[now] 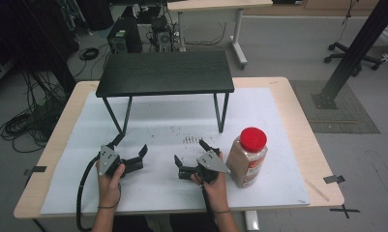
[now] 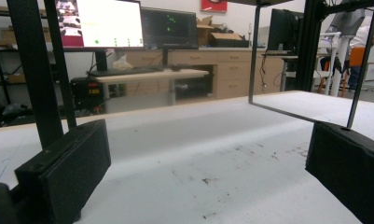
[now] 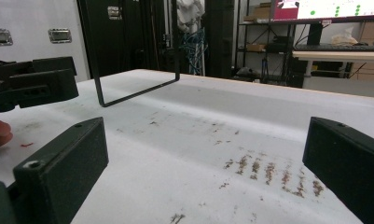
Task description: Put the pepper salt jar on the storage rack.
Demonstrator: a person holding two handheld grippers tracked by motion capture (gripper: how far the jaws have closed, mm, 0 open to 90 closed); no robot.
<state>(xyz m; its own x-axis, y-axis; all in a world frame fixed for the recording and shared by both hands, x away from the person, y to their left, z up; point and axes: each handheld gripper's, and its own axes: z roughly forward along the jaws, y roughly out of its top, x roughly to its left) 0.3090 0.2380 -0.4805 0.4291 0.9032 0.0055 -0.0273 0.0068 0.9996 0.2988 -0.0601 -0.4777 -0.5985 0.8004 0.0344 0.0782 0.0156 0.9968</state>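
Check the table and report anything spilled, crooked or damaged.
Brown specks and smears mark the white mat ahead of the right gripper, like spilled seasoning. The red-capped jar stands upright and closed; the black stand looks square.

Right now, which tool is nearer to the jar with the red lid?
The right tool. It sits just left of the jar, almost beside it, jaws open. The left tool is farther left, past the right one, also open.

My left gripper point(image 1: 132, 153) and right gripper point(image 1: 189, 153) are matte black, each topped by a grey three-cornered plate with screws; black cables trail down-frame; thin bands circle my wrists.
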